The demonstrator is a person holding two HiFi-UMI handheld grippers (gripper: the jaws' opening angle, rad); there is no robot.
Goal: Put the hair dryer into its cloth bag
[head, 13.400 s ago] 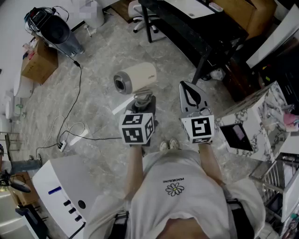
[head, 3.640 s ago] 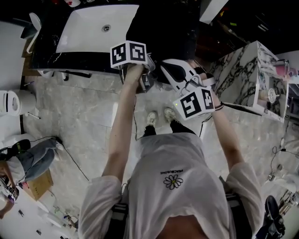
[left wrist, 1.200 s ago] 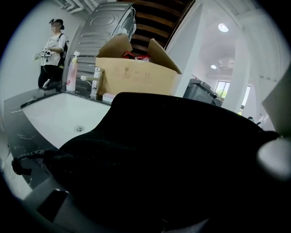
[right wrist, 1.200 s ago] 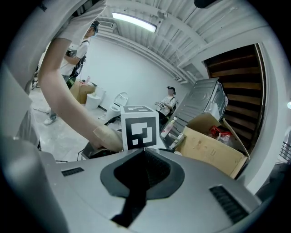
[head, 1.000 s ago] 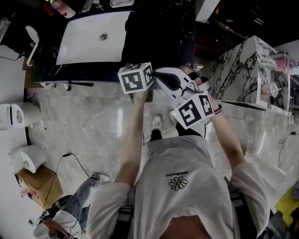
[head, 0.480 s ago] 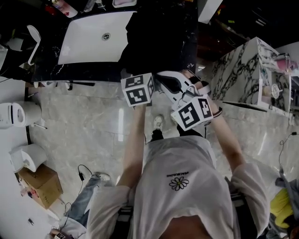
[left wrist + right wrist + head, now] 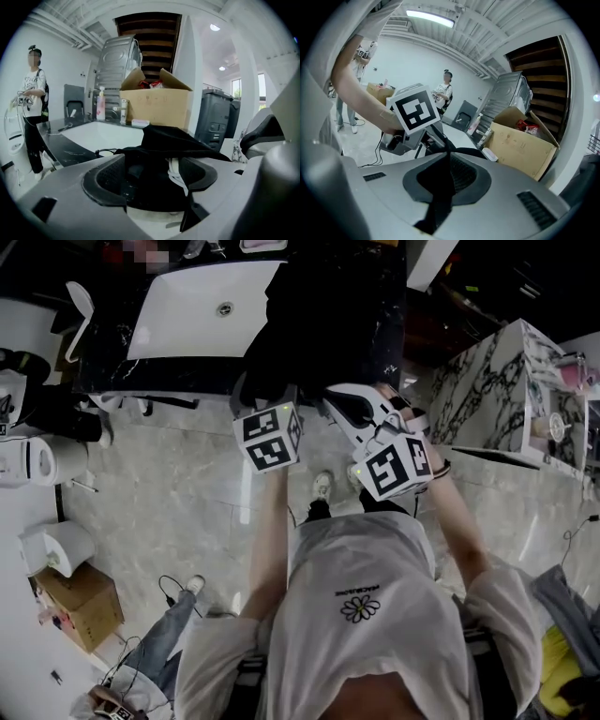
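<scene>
- Sink: white basin point(image 7: 202, 310) set in a black table point(image 7: 61, 140).
- Open carton point(image 7: 154, 107): brown cardboard with its flaps up, standing beyond the sink.
- Floor point(image 7: 169, 484): pale marble tiles; a floor box point(image 7: 80, 607) and a thin cable point(image 7: 173, 589) lie at lower left.
- Marble counter point(image 7: 487, 395): white with dark veins, at right.
- Bystander point(image 7: 30, 93): standing left of the table.

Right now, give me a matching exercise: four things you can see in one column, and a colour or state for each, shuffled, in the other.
1. right gripper
2. cloth bag
3. cardboard box
4. sink

A. white
B. flaps open
C. black
D. clamped shut on a strip of cloth

Pairs: 1-D, 2-C, 3-B, 4-A
</scene>
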